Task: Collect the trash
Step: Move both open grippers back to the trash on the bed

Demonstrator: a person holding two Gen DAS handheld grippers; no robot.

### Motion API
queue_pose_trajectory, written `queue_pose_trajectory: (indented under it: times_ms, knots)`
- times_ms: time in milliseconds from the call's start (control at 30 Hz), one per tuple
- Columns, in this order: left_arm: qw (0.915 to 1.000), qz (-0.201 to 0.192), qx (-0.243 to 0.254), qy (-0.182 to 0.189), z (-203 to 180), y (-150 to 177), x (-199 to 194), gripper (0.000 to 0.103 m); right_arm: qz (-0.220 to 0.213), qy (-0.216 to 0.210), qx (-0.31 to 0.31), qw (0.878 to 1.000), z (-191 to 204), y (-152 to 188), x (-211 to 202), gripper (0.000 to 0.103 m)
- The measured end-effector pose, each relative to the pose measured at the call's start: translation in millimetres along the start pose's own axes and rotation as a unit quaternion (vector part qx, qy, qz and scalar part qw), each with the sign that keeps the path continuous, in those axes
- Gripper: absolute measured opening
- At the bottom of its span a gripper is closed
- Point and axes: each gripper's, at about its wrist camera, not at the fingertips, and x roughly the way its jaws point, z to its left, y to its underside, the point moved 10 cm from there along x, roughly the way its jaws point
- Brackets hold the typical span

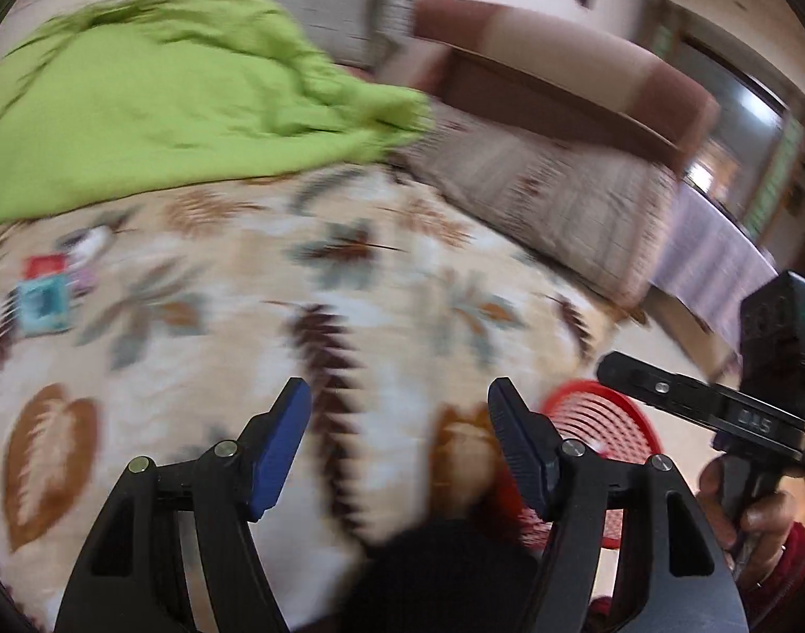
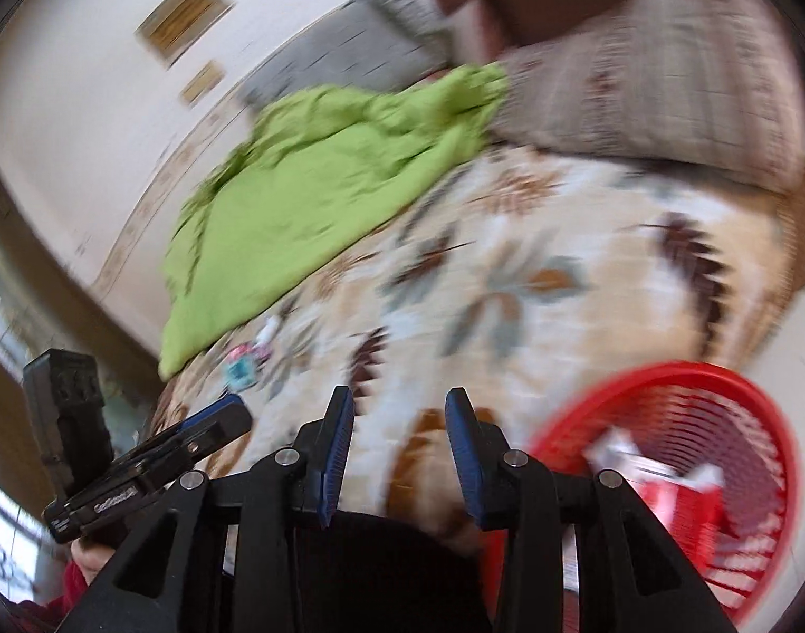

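Both tongs nearest the lens, both empty. Left tongs [image 1: 400, 443] stand wide apart with only the patterned bedspread [image 1: 381, 274] between the blue pads; right tongs [image 2: 400, 453] stand partly open, narrower than the left, nothing gripped.

Red basket [image 2: 719, 422] sits at the near right edge of the bed, with white and red scraps already in it. Remaining trash [image 1: 49, 290]: a small cluster of wrappers on the bedspread at the far left, just beside the near edge of the green cloth [image 1: 165, 100]. One teal square packet, one red piece, one whitish crumpled bit; blur hides finer detail.

Step in hand, as judged: reach to the wrappers. Advice: left tongs lie closer, so lead with them; come in low and flat, take one wrapper by an edge, avoid pinching the bedspread or the green cloth. Thin packets likely slip, so close fully before lifting.
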Motion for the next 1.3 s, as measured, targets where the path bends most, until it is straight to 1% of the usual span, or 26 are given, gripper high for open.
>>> queue_pose_trajectory:
  times_ms: [33, 100, 167, 200, 233, 267, 300, 367, 400, 467, 500, 567, 633, 667, 733, 800, 867, 900, 967, 1000, 1067, 1133, 1167, 1233, 1267, 1300]
  knots:
    - [0.9999, -0.005, -0.009, -0.009, 13, -1, -3, 0.068, 0.006, -0.006, -0.011, 1.0, 12, -1, 11, 0.04]
    - [0.9982, -0.017, -0.042, -0.039, 56, -5, -12, 0.068, 0.02, -0.017, -0.038, 0.999, 37, -2, 33, 0.04]
    - [0.9936, -0.033, -0.082, -0.071, 106, -8, -25, 0.068, 0.035, -0.029, -0.06, 0.997, 62, -2, 57, 0.04]
    - [0.9914, -0.039, -0.094, -0.083, 122, -9, -29, 0.068, 0.046, -0.039, -0.069, 0.996, 76, -1, 71, 0.04]
    - [0.9873, -0.048, -0.11, -0.104, 145, -11, -35, 0.068, 0.058, -0.049, -0.079, 0.994, 92, 1, 87, 0.04]
    - [0.9811, -0.059, -0.125, -0.135, 175, -12, -41, 0.068, 0.066, -0.055, -0.087, 0.993, 104, 2, 99, 0.041]
    - [0.9768, -0.066, -0.132, -0.155, 193, -12, -45, 0.068, 0.076, -0.06, -0.094, 0.991, 116, 4, 113, 0.041]
    - [0.963, -0.073, -0.146, -0.215, 242, -7, -51, 0.069, 0.093, -0.071, -0.109, 0.987, 139, 8, 139, 0.042]
    - [0.9579, -0.074, -0.147, -0.235, 259, -3, -53, 0.069, 0.102, -0.074, -0.117, 0.985, 149, 10, 153, 0.042]
    - [0.943, -0.07, -0.158, -0.284, 300, 7, -55, 0.069, 0.12, -0.083, -0.128, 0.981, 169, 15, 178, 0.042]
    - [0.9381, -0.058, -0.178, -0.292, 318, 11, -54, 0.069, 0.129, -0.086, -0.135, 0.979, 179, 19, 194, 0.042]
    - [0.9353, -0.056, -0.219, -0.272, 336, 13, -54, 0.068, 0.149, -0.09, -0.149, 0.973, 200, 25, 228, 0.042]
    - [0.9316, -0.056, -0.243, -0.264, 347, 15, -56, 0.068, 0.162, -0.097, -0.159, 0.969, 217, 29, 255, 0.042]
    - [0.9309, -0.056, -0.25, -0.26, 352, 15, -56, 0.068, 0.17, -0.098, -0.164, 0.967, 227, 31, 274, 0.042]
    - [0.929, -0.055, -0.252, -0.265, 357, 13, -56, 0.068, 0.184, -0.108, -0.163, 0.963, 240, 30, 301, 0.042]
    - [0.9277, -0.057, -0.261, -0.261, 360, 13, -54, 0.068, 0.183, -0.106, -0.157, 0.965, 251, 24, 331, 0.041]
    - [0.9253, -0.057, -0.277, -0.253, 365, 15, -54, 0.068, 0.194, -0.11, -0.138, 0.965, 258, 21, 361, 0.035]
    - [0.9232, -0.057, -0.284, -0.253, 369, 16, -54, 0.068, 0.196, -0.105, -0.123, 0.967, 258, 17, 379, 0.032]
    - [0.9188, -0.058, -0.295, -0.256, 375, 19, -57, 0.068, 0.201, -0.103, -0.098, 0.969, 257, 14, 400, 0.031]
    - [0.9154, -0.06, -0.302, -0.26, 379, 20, -59, 0.068, 0.208, -0.101, -0.083, 0.969, 255, 15, 414, 0.028]
    - [0.9103, -0.067, -0.315, -0.26, 386, 20, -64, 0.068, 0.218, -0.105, -0.062, 0.968, 253, 20, 426, 0.027]
    - [0.9029, -0.078, -0.33, -0.264, 394, 21, -72, 0.069, 0.242, -0.136, -0.043, 0.96, 261, 36, 423, 0.027]
    - [0.8999, -0.082, -0.337, -0.265, 397, 22, -74, 0.069, 0.261, -0.156, -0.039, 0.952, 268, 49, 418, 0.027]
    - [0.892, -0.088, -0.356, -0.264, 403, 26, -78, 0.069, 0.309, -0.207, -0.039, 0.928, 289, 76, 403, 0.027]
    - [0.8901, -0.091, -0.361, -0.262, 405, 26, -79, 0.069, 0.33, -0.228, -0.051, 0.915, 300, 89, 392, 0.027]
    - [0.8901, -0.092, -0.364, -0.258, 405, 26, -78, 0.069, 0.333, -0.236, -0.072, 0.91, 308, 93, 382, 0.027]
